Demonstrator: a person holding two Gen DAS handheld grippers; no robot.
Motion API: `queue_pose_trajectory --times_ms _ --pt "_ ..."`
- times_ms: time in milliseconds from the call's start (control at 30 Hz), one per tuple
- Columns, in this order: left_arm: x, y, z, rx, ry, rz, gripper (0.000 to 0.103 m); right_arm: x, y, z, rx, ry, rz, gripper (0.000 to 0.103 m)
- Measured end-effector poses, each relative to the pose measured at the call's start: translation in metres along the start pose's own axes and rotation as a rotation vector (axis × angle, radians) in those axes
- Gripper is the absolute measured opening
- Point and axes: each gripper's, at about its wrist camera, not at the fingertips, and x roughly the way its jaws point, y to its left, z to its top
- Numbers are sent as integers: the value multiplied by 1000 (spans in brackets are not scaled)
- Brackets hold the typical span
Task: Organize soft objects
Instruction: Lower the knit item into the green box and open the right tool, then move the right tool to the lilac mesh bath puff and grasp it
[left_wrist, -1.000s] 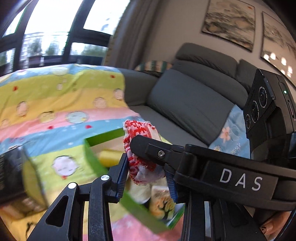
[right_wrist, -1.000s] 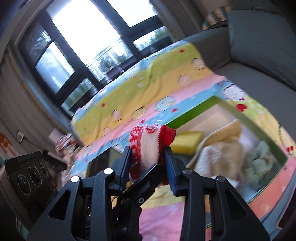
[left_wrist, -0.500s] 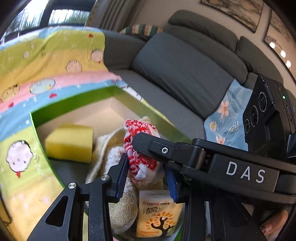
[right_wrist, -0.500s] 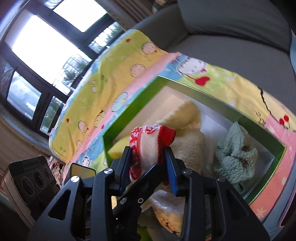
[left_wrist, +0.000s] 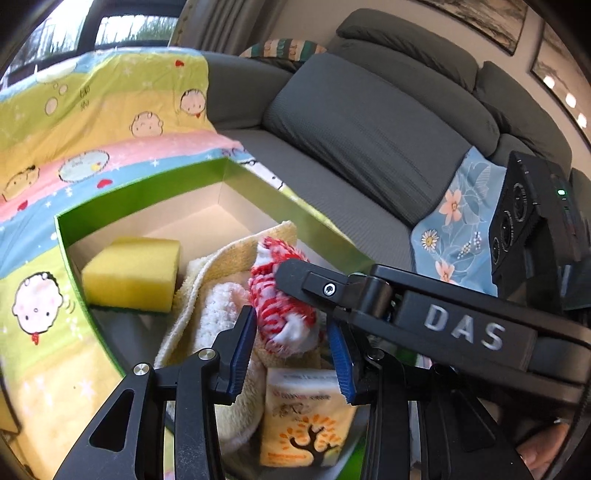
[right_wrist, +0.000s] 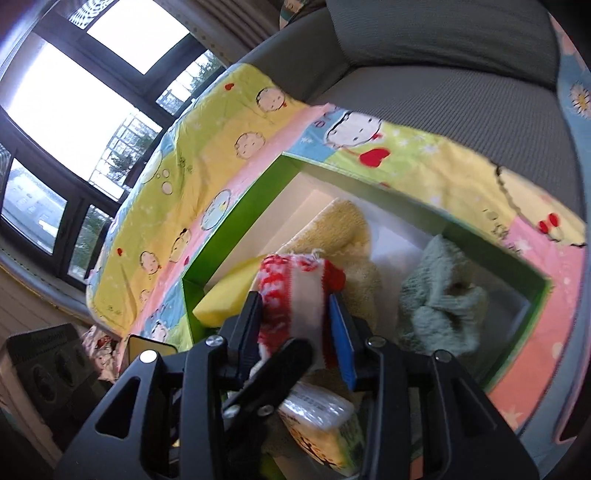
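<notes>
A red-and-white knitted cloth hangs over the open green box. My left gripper has opened; its blue pads stand wider than the cloth and look loose around it. My right gripper is shut on the same cloth, and its finger crosses the left wrist view. Inside the box lie a yellow sponge, a cream towel, a tissue pack and a pale green cloth.
The box sits on a cartoon-print blanket spread over a grey sofa. A blue floral cloth lies on the sofa at right. Windows are behind at left.
Both grippers carried the cloth over and down into the box. The left gripper's jaws have spread apart; the right stays clamped on the cloth.
</notes>
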Motion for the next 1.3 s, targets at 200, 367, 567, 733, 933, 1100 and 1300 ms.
queue_pose_trajectory --times_ms 200,367,567,733,933,1100,1300 --pt "-45 -5 -4 6 -49 40 78 -25 5 -4 -27 -72 2 74" --pt "-94 5 -26 -42 -82 139 84 -47 16 -14 -75 -150 -43 98" --pt "-157 36 -75 -172 -86 314 84 -64 26 -26 -143 -204 -64 102" --pt "-214 67 -113 -326 -167 396 89 -67 35 -35 -184 -217 -112 102" --pt "-269 97 -160 -515 -249 428 91 -71 61 -49 -261 -219 -94 102" --pt "-304 103 -190 -557 -320 569 91 -71 93 -66 -351 -192 -6 102" --pt "-328 133 -229 -642 -334 657 91 -64 141 -95 -488 -122 86 102"
